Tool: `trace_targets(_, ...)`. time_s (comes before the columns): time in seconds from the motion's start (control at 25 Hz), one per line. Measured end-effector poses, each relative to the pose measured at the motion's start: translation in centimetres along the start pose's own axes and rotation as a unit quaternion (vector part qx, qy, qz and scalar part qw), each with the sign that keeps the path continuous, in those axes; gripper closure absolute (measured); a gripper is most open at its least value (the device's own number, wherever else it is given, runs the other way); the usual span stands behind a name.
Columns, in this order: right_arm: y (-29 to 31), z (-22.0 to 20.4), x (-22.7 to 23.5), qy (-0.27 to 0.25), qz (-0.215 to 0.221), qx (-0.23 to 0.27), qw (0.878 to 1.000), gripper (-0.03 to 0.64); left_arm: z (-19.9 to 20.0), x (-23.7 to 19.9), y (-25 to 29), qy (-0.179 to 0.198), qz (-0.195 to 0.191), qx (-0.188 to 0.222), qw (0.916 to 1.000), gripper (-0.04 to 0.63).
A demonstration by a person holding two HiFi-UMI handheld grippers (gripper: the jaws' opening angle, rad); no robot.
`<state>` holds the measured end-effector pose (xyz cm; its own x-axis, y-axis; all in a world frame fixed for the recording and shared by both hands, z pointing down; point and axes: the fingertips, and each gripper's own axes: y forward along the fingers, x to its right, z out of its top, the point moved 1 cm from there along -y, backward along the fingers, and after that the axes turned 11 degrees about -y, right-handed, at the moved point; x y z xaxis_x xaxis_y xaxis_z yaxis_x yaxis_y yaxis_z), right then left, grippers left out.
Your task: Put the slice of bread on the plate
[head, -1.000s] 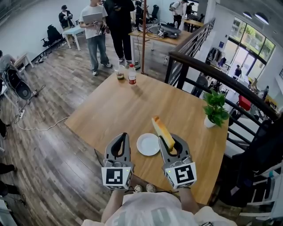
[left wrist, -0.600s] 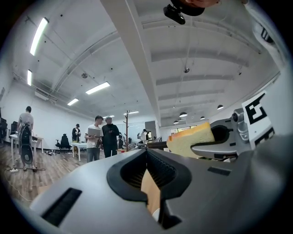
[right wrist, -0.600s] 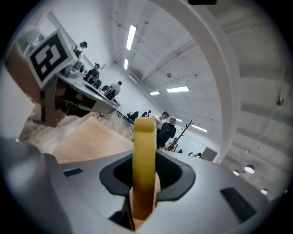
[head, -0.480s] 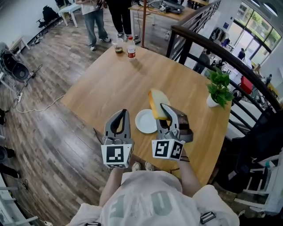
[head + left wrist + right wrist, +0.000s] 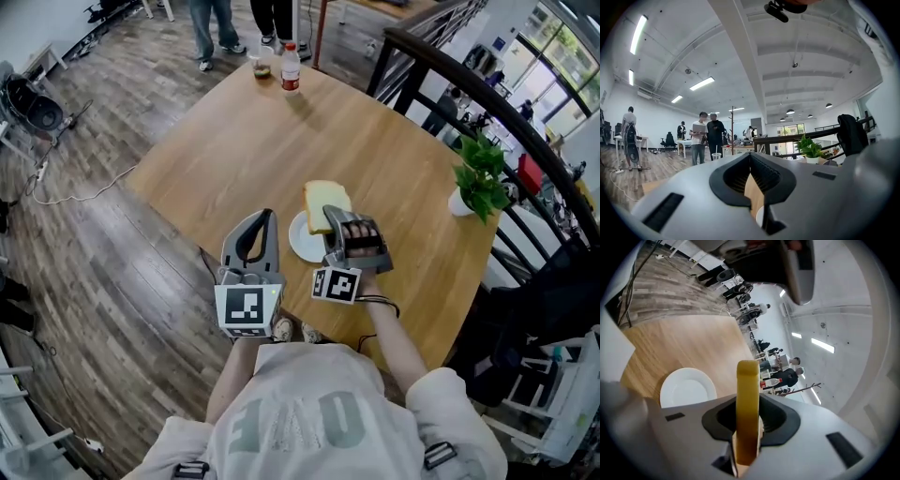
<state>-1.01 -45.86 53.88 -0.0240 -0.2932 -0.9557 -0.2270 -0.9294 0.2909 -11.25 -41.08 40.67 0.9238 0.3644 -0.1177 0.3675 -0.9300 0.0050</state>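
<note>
Holds the left gripper [image 5: 266, 217] at the near edge of the desk [image 5: 225, 150], jaws closed tip to tip on nothing. Shows only desk wood and a sliver of white through the hollow behind those tips. Places the white plate [image 5: 302, 240] just right of the left jaws and under the right ones. Grips the slice of bread [image 5: 326, 202] in the right gripper [image 5: 336, 223], jaws clamped on its two broad faces, crust end sticking out beyond the tips, flat over the plate's far rim. Cannot tell whether slice and plate touch. Leaves a bottle [image 5: 291, 67] and a cup [image 5: 263, 66] well ahead of both jaws, and a potted plant [image 5: 480, 178] off to the right of the right jaws.
</note>
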Motion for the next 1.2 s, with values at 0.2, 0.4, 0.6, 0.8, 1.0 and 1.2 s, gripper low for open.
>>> trace_targets(0.2, 2.0, -1.1, -5.1, -0.033, 0.049, -0.011, 0.998, 0.522, -1.8, -0.3, 0.6, -0.014, 0.008, -0.027, 0.9995, 0.586)
trace_targets(0.4, 3.2, -1.1, -7.2, -0.030, 0.066, -0.026, 0.997, 0.522, -2.6, -1.2, 0.8, -0.019, 0.018, -0.042, 0.9988, 0.586)
trace_targets(0.6, 3.7, -1.5, -8.6, -0.035, 0.075, -0.033, 0.996, 0.522, -3.2, -1.0, 1.2, -0.026, 0.015, -0.051, 0.9983, 0.586)
trace_targets(0.8, 3.9, -1.3, -9.6, -0.038, 0.098, -0.035, 0.994, 0.522, -3.7, -1.2, 1.1, -0.028, 0.015, -0.060, 0.9977, 0.586)
trace_targets(1.0, 4.1, -1.5, -10.2, -0.024, 0.116, -0.036, 0.992, 0.522, -4.0, -1.2, 1.0, -0.031, 0.015, -0.065, 0.9973, 0.586)
trace_targets(1.2, 4.6, -1.4, -11.2, 0.032, 0.140, -0.054, 0.988, 0.512, -4.3, -1.3, 0.7, -0.030, 0.019, -0.072, 0.9968, 0.586)
